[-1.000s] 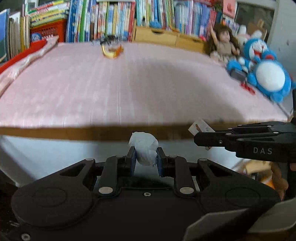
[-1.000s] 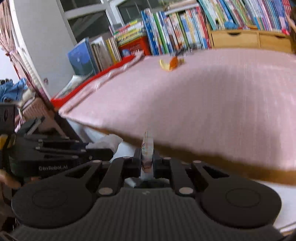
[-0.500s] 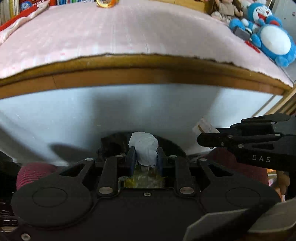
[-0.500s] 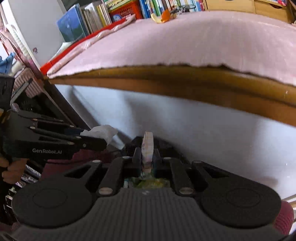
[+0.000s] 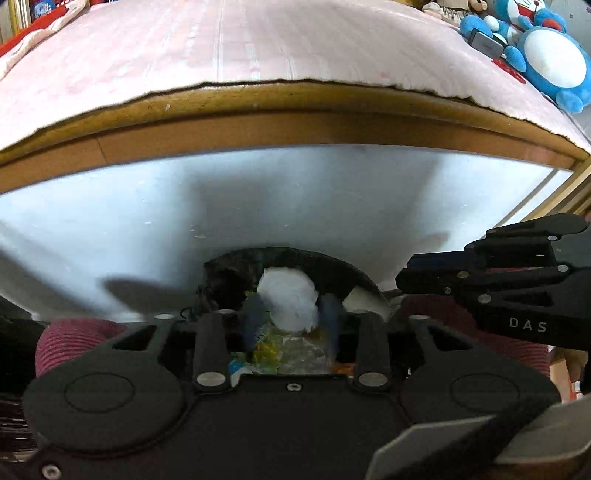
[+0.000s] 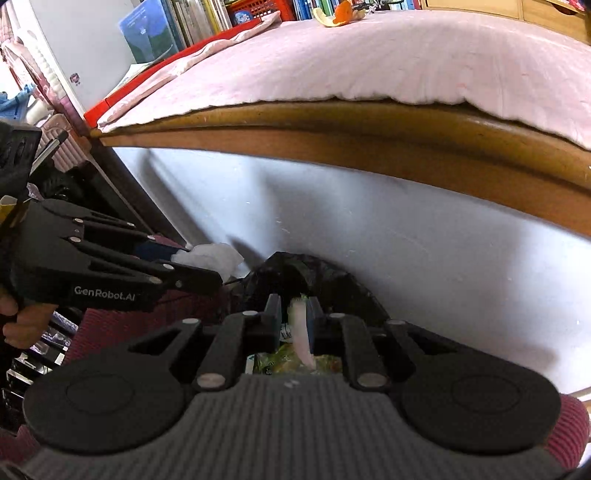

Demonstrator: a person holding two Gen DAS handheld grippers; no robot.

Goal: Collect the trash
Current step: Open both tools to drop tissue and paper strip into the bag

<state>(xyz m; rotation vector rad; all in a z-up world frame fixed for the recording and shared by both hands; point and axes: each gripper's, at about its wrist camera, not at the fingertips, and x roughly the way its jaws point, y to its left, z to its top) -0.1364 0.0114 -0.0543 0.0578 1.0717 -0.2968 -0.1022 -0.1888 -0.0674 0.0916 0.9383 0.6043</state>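
Nearest, a black-lined trash bin (image 5: 332, 266) sits on the floor against the white side panel (image 5: 147, 221) of a bed, with wrappers inside. Above, the bed's wooden rail (image 5: 295, 125) carries a pink mattress (image 5: 258, 44); orange peel (image 6: 338, 16) lies at its far edge, books (image 6: 199, 18) behind, blue plush toys (image 5: 546, 62) far right. Over the bin, the left gripper (image 5: 291, 317) is opening, a crumpled white tissue (image 5: 290, 299) loose between its pads. The right gripper (image 6: 293, 317) is opening too, a flat pale scrap (image 6: 301, 332) slipping between its fingers.
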